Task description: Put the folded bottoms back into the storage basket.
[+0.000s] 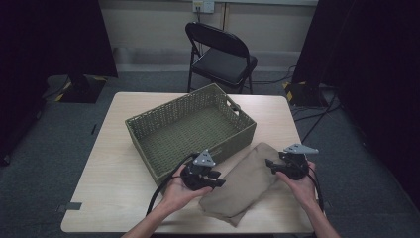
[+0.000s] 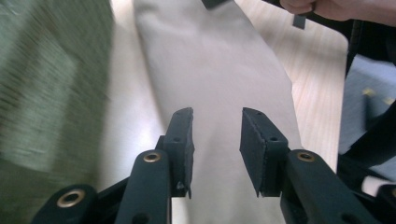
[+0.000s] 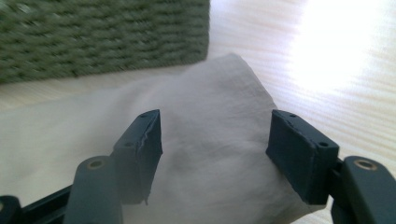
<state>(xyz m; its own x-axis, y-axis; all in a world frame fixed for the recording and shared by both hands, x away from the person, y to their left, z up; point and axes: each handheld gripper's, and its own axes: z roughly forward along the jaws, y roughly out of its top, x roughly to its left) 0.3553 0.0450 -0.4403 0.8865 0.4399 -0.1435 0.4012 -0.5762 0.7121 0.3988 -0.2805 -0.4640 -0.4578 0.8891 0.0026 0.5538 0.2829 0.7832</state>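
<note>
A folded tan cloth (image 1: pixel 246 182) lay on the tabletop (image 1: pixel 109 173) near its front edge, right of centre, running at a slant from the front edge up toward the near right corner of the green woven basket (image 1: pixel 148 130); its upper end lay just beside the basket's front wall; the basket itself sat at the middle of the tabletop, turned at an angle to the edges. The left gripper (image 1: pixel 216 179) was held over the cloth's left side, close by the basket's front wall; in the left gripper view its jaws stood apart above the cloth (image 2: pixel 219 70) with a clear gap between the pads, gripping nothing. The right gripper (image 1: pixel 270 163) hovered at the cloth's upper right end, toward the tabletop's right edge; in the right gripper view its jaws were spread wide on either side of the cloth's corner (image 3: pixel 219 121), the pads not pressing on the fabric, so it too was released; the basket (image 3: pixel 102 37) showed behind, blurred.
</note>
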